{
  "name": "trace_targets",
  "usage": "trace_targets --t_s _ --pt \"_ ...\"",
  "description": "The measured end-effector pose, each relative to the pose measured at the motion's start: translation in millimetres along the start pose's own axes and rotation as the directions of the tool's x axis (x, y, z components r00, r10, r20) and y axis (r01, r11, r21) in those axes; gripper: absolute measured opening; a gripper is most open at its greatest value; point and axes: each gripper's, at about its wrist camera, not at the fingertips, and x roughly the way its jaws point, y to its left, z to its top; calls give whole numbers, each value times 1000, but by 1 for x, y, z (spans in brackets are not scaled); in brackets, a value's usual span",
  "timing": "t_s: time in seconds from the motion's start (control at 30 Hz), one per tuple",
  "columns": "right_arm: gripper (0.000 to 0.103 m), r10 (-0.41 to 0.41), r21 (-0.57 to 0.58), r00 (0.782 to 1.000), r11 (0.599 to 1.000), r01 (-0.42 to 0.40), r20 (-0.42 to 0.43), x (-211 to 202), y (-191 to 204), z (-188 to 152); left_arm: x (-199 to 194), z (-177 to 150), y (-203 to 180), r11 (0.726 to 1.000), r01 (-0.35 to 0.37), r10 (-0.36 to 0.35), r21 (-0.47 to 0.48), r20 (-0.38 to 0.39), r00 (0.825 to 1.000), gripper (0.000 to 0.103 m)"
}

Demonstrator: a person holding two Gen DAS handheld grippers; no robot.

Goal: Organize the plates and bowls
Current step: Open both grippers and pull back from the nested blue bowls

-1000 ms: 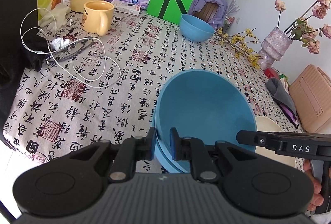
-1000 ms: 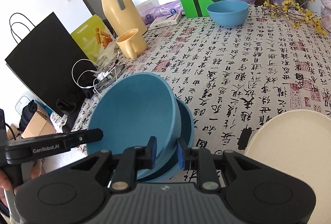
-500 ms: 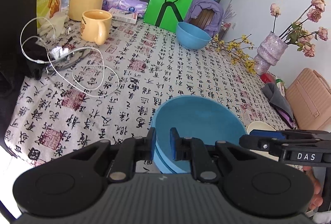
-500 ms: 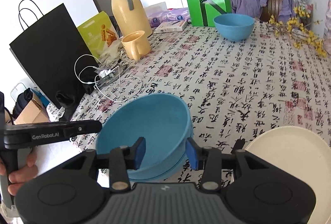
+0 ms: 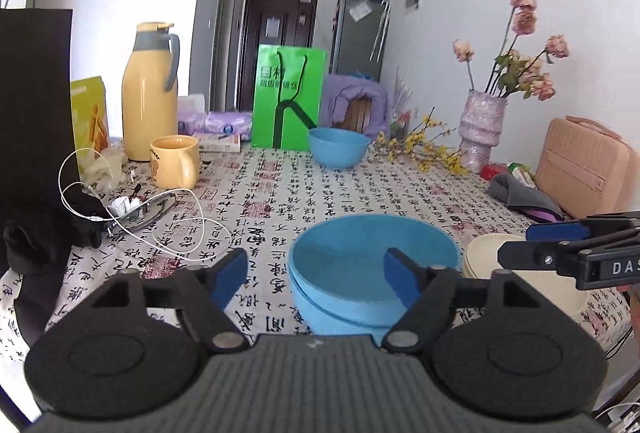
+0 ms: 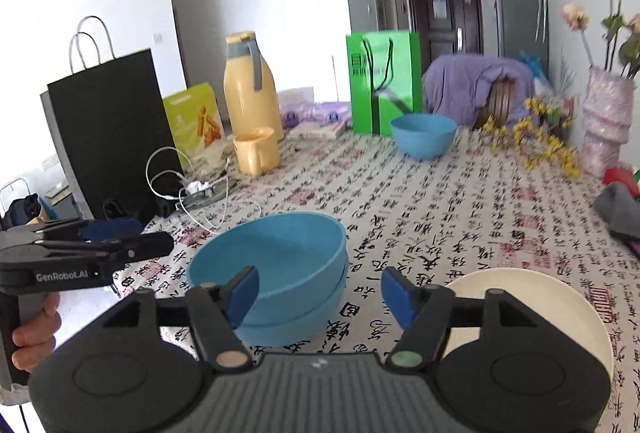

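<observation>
As nested, blue bowls (image 5: 374, 265) mouth-up, level

**Quick tally of the table**

Counted three blue bowls total: two nested in a stack (image 5: 372, 273) at the near edge, and one lone bowl (image 5: 338, 152) at the far end. Cream plates (image 5: 492, 257) sat just right of the stack, looked like more than one piled up, couldn't tell exactly. One yellow mug (image 5: 176, 161), one yellow thermos jug (image 5: 148, 93). Two paper bags: one green (image 5: 288, 97), one black (image 5: 32, 105). One vase (image 5: 480, 133) with flowers, far right.
</observation>
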Motion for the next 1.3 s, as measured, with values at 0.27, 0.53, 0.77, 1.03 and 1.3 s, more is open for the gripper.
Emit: trace_targets --t_s 0.27,0.53,0.77,1.03,1.3 --pt "85 -175 -63 976 981 185 130 -49 16 -77 -34 -44 -20 999 -20 17 50 58 998 90" --pt "91 -215 -41 959 973 226 184 -81 10 -102 -37 -50 -30 997 18 -22 70 67 998 93" --pt "91 -213 -18 956 975 221 201 -77 6 -102 -30 -46 -37 995 34 -41 93 70 997 93" --pt "91 -245 28 947 969 245 208 -68 -9 -95 -15 -35 -36 995 38 -44 88 74 996 94" --pt "91 -271 101 938 962 255 216 -56 -35 -72 10 -4 -36 995 53 -58 82 69 996 94"
